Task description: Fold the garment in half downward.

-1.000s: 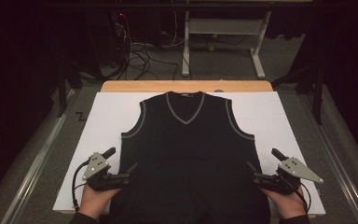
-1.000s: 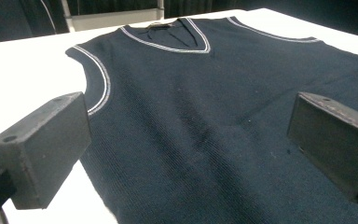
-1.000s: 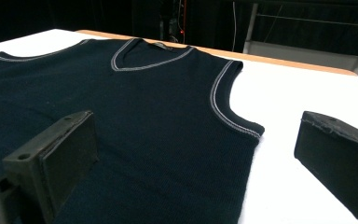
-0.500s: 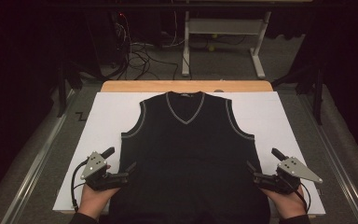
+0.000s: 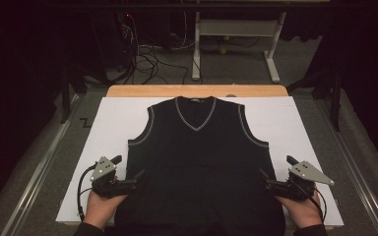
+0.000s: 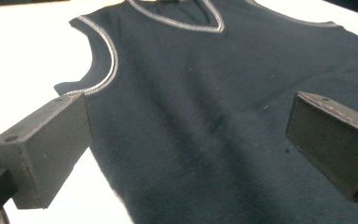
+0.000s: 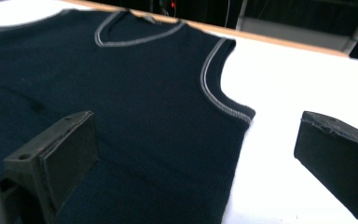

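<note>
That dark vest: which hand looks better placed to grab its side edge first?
Probably the left gripper: its open fingers straddle the vest edge. The right gripper is open at the opposite edge too, so the difference is slight.

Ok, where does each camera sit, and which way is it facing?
High view: above the near edge, looking forward and down at the sweater vest; both hands, left gripper, right gripper.
Left gripper view: over the vest's left side edge, facing its neckline; open jaws.
Right gripper view: over its right side edge; open jaws.
All share the vest.
</note>
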`<action>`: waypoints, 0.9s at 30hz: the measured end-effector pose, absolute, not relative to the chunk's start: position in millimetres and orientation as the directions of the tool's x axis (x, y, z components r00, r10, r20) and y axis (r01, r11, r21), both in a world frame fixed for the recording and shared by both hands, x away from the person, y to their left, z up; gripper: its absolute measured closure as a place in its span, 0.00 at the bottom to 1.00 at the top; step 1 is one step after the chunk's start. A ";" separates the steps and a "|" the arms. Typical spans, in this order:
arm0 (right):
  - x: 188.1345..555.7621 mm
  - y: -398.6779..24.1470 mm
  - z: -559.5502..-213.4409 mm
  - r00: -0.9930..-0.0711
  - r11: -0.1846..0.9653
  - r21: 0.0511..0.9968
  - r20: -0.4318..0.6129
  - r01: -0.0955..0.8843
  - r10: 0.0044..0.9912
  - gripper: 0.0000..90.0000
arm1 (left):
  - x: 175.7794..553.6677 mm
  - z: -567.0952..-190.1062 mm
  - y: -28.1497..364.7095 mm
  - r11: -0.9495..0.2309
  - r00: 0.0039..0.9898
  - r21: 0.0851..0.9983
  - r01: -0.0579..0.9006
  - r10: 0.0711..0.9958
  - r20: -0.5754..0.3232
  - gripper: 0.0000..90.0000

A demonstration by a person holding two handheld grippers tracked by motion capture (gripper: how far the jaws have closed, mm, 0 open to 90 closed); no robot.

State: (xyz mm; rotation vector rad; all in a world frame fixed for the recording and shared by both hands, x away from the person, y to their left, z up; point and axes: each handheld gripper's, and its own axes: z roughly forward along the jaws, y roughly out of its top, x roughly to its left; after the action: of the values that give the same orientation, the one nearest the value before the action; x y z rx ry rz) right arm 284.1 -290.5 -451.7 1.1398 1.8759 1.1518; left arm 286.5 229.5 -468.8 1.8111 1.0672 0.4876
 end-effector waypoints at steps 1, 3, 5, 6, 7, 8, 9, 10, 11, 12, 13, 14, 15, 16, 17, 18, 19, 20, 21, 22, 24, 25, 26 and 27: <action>285.9 -290.0 -452.6 -0.408 0.235 0.907 -0.079 0.349 0.910 0.01 | 286.5 -468.8 229.5 -0.174 0.541 0.872 0.457 0.833 -0.117 0.00; 290.9 -289.3 -454.8 -0.405 0.241 0.896 -0.077 0.372 0.911 0.03 | 295.5 -472.1 231.0 -0.177 0.525 0.844 0.506 0.840 -0.139 0.00; 296.7 -288.5 -457.5 -0.400 0.254 0.879 -0.080 0.403 0.913 0.05 | 300.0 -475.0 231.8 -0.186 0.507 0.822 0.537 0.851 -0.139 0.00; 299.3 -287.8 -459.1 -0.396 0.259 0.869 -0.081 0.421 0.915 0.06 | 301.5 -476.2 232.4 -0.189 0.499 0.812 0.552 0.855 -0.141 0.01; 302.0 -287.5 -460.7 -0.393 0.265 0.859 -0.082 0.438 0.916 0.08 | 302.7 -477.2 233.1 -0.191 0.492 0.802 0.565 0.859 -0.143 0.04; 304.4 -287.3 -462.1 -0.391 0.267 0.849 -0.078 0.457 0.917 0.11 | 304.1 -478.0 233.6 -0.192 0.485 0.792 0.579 0.862 -0.146 0.07; 306.8 -287.2 -463.4 -0.393 0.268 0.840 -0.072 0.471 0.917 0.14 | 305.3 -478.4 234.1 -0.188 0.475 0.781 0.596 0.867 -0.154 0.10; 309.2 -286.8 -464.5 -0.394 0.273 0.833 -0.072 0.482 0.916 0.17 | 306.5 -479.0 234.6 -0.182 0.466 0.772 0.609 0.870 -0.163 0.14; 311.6 -286.5 -465.4 -0.397 0.281 0.824 -0.075 0.492 0.915 0.18 | 308.1 -479.5 234.7 -0.181 0.457 0.764 0.619 0.875 -0.163 0.17; 311.6 -286.5 -465.4 -0.397 0.281 0.824 -0.075 0.492 0.915 0.18 | 308.1 -479.5 234.7 -0.181 0.457 0.764 0.619 0.875 -0.163 0.20; 316.7 -286.0 -466.3 -0.395 0.276 0.810 -0.060 0.518 0.917 0.24 | 312.7 -481.4 234.2 -0.193 0.446 0.745 0.638 0.882 -0.154 0.23; 316.7 -286.0 -466.3 -0.395 0.276 0.810 -0.060 0.518 0.917 0.24 | 312.7 -481.4 234.2 -0.193 0.446 0.745 0.638 0.882 -0.154 0.26; 319.4 -286.4 -466.7 -0.392 0.274 0.804 -0.057 0.527 0.918 0.28 | 315.5 -483.0 234.2 -0.194 0.440 0.736 0.649 0.885 -0.155 0.27; 324.9 -287.2 -467.4 -0.387 0.271 0.791 -0.047 0.549 0.921 0.35 | 321.2 -485.7 234.6 -0.184 0.429 0.706 0.684 0.884 -0.185 0.29; 324.9 -287.2 -467.4 -0.387 0.271 0.791 -0.047 0.549 0.921 0.35 | 321.2 -485.7 234.6 -0.184 0.429 0.706 0.684 0.884 -0.185 0.31; 330.5 -288.6 -468.5 -0.375 0.270 0.774 -0.045 0.573 0.926 0.40 | 323.2 -485.3 233.4 -0.199 0.430 0.697 0.689 0.886 -0.172 0.33; 333.7 -289.8 -469.2 -0.373 0.267 0.768 -0.040 0.583 0.927 0.43 | 323.6 -485.3 232.9 -0.206 0.431 0.695 0.689 0.888 -0.163 0.39; 336.4 -290.3 -470.1 -0.361 0.258 0.760 -0.033 0.596 0.932 0.44 | 323.6 -485.3 232.9 -0.206 0.431 0.695 0.689 0.888 -0.163 0.40; 336.4 -290.3 -470.1 -0.361 0.258 0.760 -0.033 0.596 0.932 0.44 | 324.2 -485.5 232.6 -0.208 0.429 0.696 0.688 0.889 -0.158 0.40; 341.9 -291.2 -471.7 -0.340 0.251 0.749 -0.036 0.613 0.940 0.48 | 325.3 -486.1 231.6 -0.214 0.429 0.698 0.683 0.891 -0.146 0.46; 344.2 -291.1 -472.7 -0.335 0.246 0.740 -0.030 0.626 0.942 0.50 | 325.6 -486.3 230.9 -0.217 0.427 0.699 0.681 0.894 -0.139 0.48; 345.9 -290.6 -473.8 -0.334 0.243 0.732 -0.022 0.636 0.942 0.51 | 325.8 -486.3 230.8 -0.217 0.425 0.699 0.681 0.895 -0.136 0.50; 346.3 -289.9 -473.9 -0.331 0.236 0.734 -0.017 0.637 0.944 0.55 | 326.0 -486.3 230.9 -0.219 0.426 0.699 0.680 0.895 -0.134 0.53; 345.8 -287.4 -472.9 -0.341 0.248 0.729 -0.022 0.638 0.940 0.64 | 326.5 -486.5 231.7 -0.212 0.421 0.699 0.683 0.896 -0.140 0.58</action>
State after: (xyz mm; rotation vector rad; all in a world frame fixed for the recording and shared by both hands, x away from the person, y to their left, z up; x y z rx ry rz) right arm 345.8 -287.4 -472.9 1.4352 2.0674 0.8759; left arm 326.5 231.7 -486.5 1.9727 1.3347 0.3858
